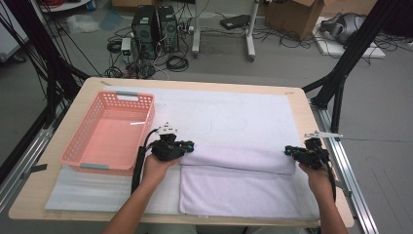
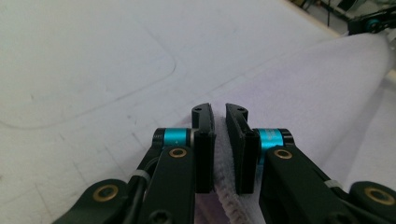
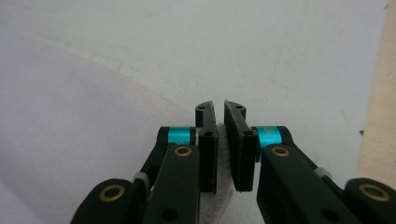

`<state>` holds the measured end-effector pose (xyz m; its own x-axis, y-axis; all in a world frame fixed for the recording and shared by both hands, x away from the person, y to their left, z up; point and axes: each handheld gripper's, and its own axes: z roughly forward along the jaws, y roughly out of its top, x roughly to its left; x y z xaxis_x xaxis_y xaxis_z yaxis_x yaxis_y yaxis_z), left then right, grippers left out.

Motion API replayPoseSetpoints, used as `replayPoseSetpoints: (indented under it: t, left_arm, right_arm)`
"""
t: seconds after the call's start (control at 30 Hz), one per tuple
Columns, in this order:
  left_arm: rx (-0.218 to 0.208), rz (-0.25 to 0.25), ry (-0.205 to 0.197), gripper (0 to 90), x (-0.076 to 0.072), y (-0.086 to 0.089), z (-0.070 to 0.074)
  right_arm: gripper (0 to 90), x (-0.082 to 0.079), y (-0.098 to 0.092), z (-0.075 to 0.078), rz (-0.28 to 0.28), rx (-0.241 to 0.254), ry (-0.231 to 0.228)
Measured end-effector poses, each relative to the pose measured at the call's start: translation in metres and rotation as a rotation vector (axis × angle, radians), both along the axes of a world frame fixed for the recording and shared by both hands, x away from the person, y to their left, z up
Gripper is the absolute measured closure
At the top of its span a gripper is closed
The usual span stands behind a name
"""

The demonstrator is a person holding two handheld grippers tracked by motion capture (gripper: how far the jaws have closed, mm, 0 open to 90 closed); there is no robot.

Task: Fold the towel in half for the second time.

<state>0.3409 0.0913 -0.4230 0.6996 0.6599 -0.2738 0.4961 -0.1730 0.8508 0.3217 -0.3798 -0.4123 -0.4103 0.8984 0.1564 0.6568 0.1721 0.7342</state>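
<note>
The work in hand is folding a white towel [image 1: 238, 187] that lies on the padded table mat [image 1: 234, 112], just right of the pink plastic basket [image 1: 109, 131]. The left gripper [image 1: 189, 145] and the right gripper [image 1: 288, 151] each pinch one end of the towel's folded-over edge, which forms a soft roll across its far side. In both gripper views the jaws stand nearly together with a ridge of terry cloth clamped between the pads [image 2: 205, 154], so both grips look secure. The fold seems about half made. Next, I judge, both hands must carry that edge evenly toward the near hem, keeping the cloth taut and the corners aligned before releasing.
</note>
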Motion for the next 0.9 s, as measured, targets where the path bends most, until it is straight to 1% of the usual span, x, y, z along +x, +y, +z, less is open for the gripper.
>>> replayPoseSetpoints:
  t: [0.03, 0.07, 0.1, 0.13, 0.2, 0.3, 0.33, 0.43, 0.5, 0.6, 0.67, 0.7, 0.73, 0.77, 0.8, 0.83, 0.87, 0.9]
  left_arm:
    - [-0.026, 0.005, -0.022, 81.3, -0.005, 0.001, 0.003]
    - [-0.043, 0.007, -0.036, 81.2, -0.010, 0.003, 0.004]
    - [-0.043, 0.000, -0.044, 81.2, -0.015, 0.004, 0.004]
    - [-0.032, -0.006, -0.048, 81.1, -0.019, 0.004, 0.003]
    - [-0.042, -0.001, -0.055, 81.0, -0.029, 0.006, -0.002]
    - [-0.057, 0.003, -0.055, 80.7, -0.043, 0.012, -0.010]
    - [-0.059, 0.000, -0.059, 80.6, -0.048, 0.013, -0.011]
    - [-0.060, -0.006, -0.072, 80.6, -0.061, 0.013, -0.011]
    - [-0.066, -0.012, -0.069, 80.5, -0.071, 0.012, -0.011]
    - [-0.045, -0.029, -0.066, 80.4, -0.085, 0.010, -0.016]
    - [-0.038, -0.026, -0.070, 80.0, -0.092, 0.009, -0.018]
    - [-0.038, -0.024, -0.070, 79.6, -0.095, 0.009, -0.019]
    - [-0.038, -0.018, -0.071, 78.6, -0.099, 0.009, -0.019]
    - [-0.039, -0.011, -0.066, 75.2, -0.101, 0.009, -0.020]
    - [-0.043, -0.005, -0.056, 71.2, -0.103, 0.010, -0.020]
    - [-0.057, 0.019, -0.043, 67.2, -0.107, 0.013, -0.020]
    - [-0.066, 0.038, -0.036, 60.7, -0.109, 0.015, -0.019]
    - [-0.084, 0.062, -0.026, 54.5, -0.110, 0.018, -0.019]
  right_arm:
    - [83.7, -0.005, -0.001, 0.002, -0.003, 0.016, -0.034]
    - [83.6, -0.010, -0.002, 0.004, -0.007, 0.037, -0.060]
    - [83.6, -0.015, -0.002, 0.006, -0.010, 0.048, -0.078]
    - [83.4, -0.020, -0.002, 0.007, -0.008, 0.055, -0.099]
    - [83.4, -0.030, -0.001, 0.009, -0.013, 0.080, -0.126]
    - [83.3, -0.046, 0.000, 0.010, -0.006, 0.082, -0.159]
    - [83.3, -0.051, 0.001, 0.010, -0.005, 0.082, -0.163]
    - [83.3, -0.068, 0.002, 0.009, -0.002, 0.077, -0.188]
    - [83.2, -0.077, 0.001, 0.009, 0.002, 0.083, -0.196]
    - [83.1, -0.091, -0.002, 0.008, 0.000, 0.081, -0.197]
    - [83.0, -0.099, -0.004, 0.004, -0.002, 0.090, -0.187]
    - [82.9, -0.102, -0.005, 0.003, 0.001, 0.085, -0.186]
    - [82.8, -0.105, -0.005, 0.002, -0.001, 0.091, -0.175]
    - [82.7, -0.109, -0.006, 0.001, -0.001, 0.094, -0.176]
    - [82.6, -0.111, -0.006, 0.000, 0.000, 0.091, -0.168]
    - [82.3, -0.113, -0.006, -0.001, 0.005, 0.084, -0.168]
    - [81.7, -0.117, -0.005, -0.003, 0.009, 0.078, -0.146]
    - [80.0, -0.120, -0.005, -0.004, 0.015, 0.077, -0.134]
